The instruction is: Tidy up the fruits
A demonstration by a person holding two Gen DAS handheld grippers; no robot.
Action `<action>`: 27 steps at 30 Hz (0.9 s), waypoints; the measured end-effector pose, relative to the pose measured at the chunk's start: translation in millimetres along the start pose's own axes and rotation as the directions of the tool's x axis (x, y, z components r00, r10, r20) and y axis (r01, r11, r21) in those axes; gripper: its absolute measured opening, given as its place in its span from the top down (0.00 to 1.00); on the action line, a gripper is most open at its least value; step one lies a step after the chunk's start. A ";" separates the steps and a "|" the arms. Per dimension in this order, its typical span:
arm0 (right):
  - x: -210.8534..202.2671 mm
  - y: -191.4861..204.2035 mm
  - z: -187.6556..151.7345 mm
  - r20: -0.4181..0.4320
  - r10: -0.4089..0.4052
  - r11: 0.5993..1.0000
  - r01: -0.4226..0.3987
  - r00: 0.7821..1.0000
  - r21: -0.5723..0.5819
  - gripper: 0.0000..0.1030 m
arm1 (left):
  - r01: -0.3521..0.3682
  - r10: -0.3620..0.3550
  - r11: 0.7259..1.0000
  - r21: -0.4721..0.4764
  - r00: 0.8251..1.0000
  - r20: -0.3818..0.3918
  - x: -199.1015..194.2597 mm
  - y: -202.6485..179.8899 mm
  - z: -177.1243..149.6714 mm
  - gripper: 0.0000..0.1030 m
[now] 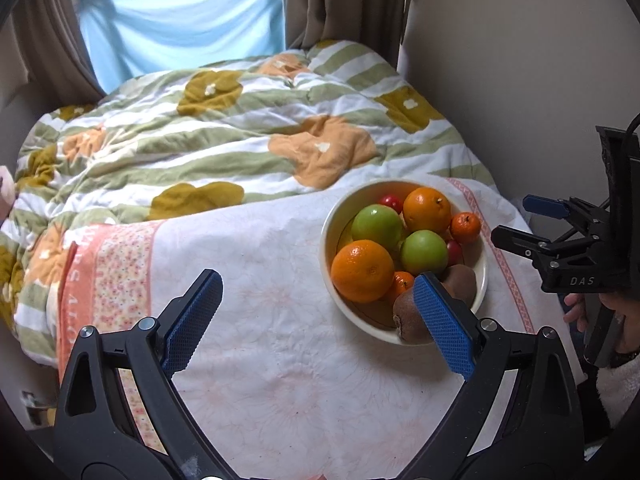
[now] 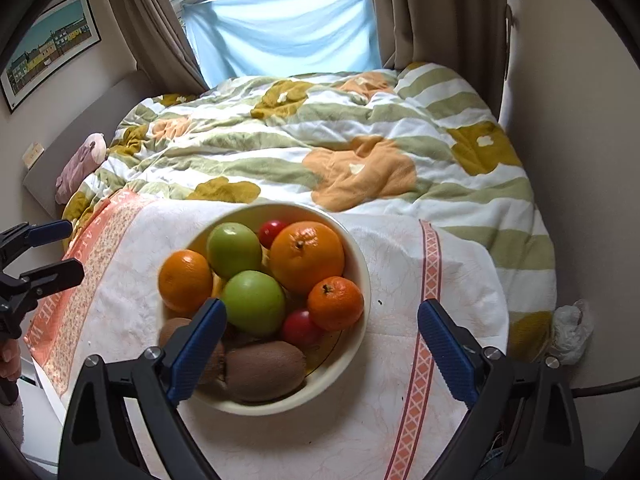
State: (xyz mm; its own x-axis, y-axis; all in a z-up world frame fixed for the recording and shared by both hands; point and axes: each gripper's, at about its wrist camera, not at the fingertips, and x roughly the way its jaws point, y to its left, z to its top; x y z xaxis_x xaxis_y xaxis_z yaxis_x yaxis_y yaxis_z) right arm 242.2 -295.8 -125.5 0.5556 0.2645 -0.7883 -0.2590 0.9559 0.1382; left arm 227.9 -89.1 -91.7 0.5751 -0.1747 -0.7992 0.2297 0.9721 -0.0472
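A cream bowl full of fruit stands on a white cloth with pink borders. In it lie two oranges, two green apples, a mandarin, small red fruits and two kiwis. My right gripper hangs open above the bowl's near right part, with nothing between its blue pads. My left gripper is open and empty over the cloth left of the bowl; its right finger overlaps a kiwi in view. Each wrist view shows the other gripper at its edge.
A flowered green-striped quilt covers the bed behind the cloth. Curtains and a blue sheet hang at the window. A wall runs along the right, a plush toy lies left, and a crumpled bag right.
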 end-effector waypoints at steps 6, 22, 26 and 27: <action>-60.9 36.4 7.3 0.070 -0.049 0.999 0.047 0.996 0.026 0.07 | 0.004 -0.003 1.000 -0.008 0.996 0.085 -56.0 16.0 -3.7 0.02; -162.4 157.1 -14.9 0.159 -0.156 0.984 0.139 0.975 0.109 0.00 | -0.116 0.141 0.987 -0.108 0.956 0.258 -188.3 65.6 -58.5 0.00; -168.3 172.8 -27.2 0.170 -0.200 0.978 0.186 0.965 0.093 0.00 | -0.140 0.172 0.981 -0.136 0.948 0.266 -200.3 69.0 -74.7 0.00; -169.8 176.4 -30.7 0.173 -0.206 0.977 0.192 0.963 0.092 0.00 | -0.153 0.185 0.979 -0.133 0.945 0.269 -202.3 67.9 -78.0 0.00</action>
State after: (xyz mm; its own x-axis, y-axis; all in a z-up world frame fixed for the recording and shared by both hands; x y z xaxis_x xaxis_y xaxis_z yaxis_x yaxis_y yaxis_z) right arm 77.9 -176.0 14.4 0.7254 0.0804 -0.6836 -0.0738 0.9965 0.0388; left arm 65.9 24.4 20.1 0.7974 -0.0279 -0.6028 0.0323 0.9995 -0.0034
